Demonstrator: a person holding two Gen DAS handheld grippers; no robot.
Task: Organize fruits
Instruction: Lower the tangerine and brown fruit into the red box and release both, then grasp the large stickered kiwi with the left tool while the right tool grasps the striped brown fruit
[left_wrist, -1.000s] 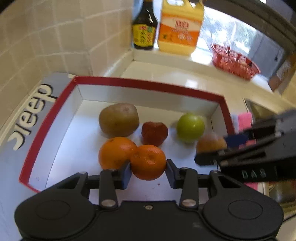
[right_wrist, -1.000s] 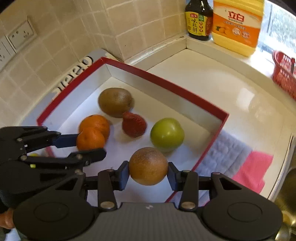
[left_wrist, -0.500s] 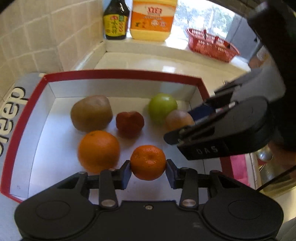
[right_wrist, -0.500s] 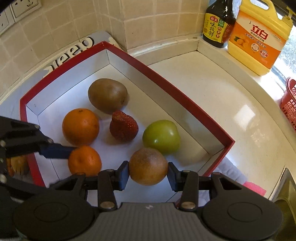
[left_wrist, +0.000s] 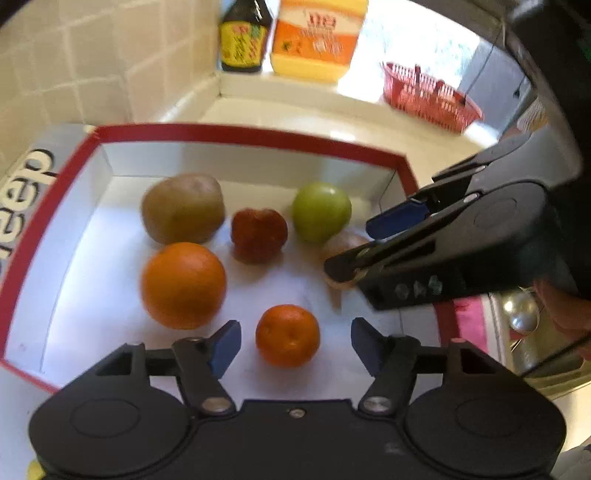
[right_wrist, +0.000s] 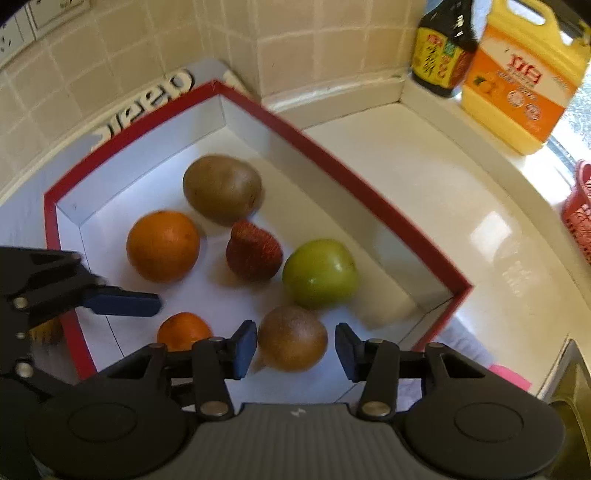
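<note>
Fruit is sitting freed in the box (right_wrist: 373, 206) as both tongs, left (left_wrist: 295, 341) and right (right_wrist: 295, 349), are gaping empty, needing only lifting away.

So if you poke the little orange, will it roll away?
Probably a bit: the little orange is round and sits free between the open left hand-held gripper fingers. It likely wouldn't go far, since the box has walls and other fruit nearby.
</note>
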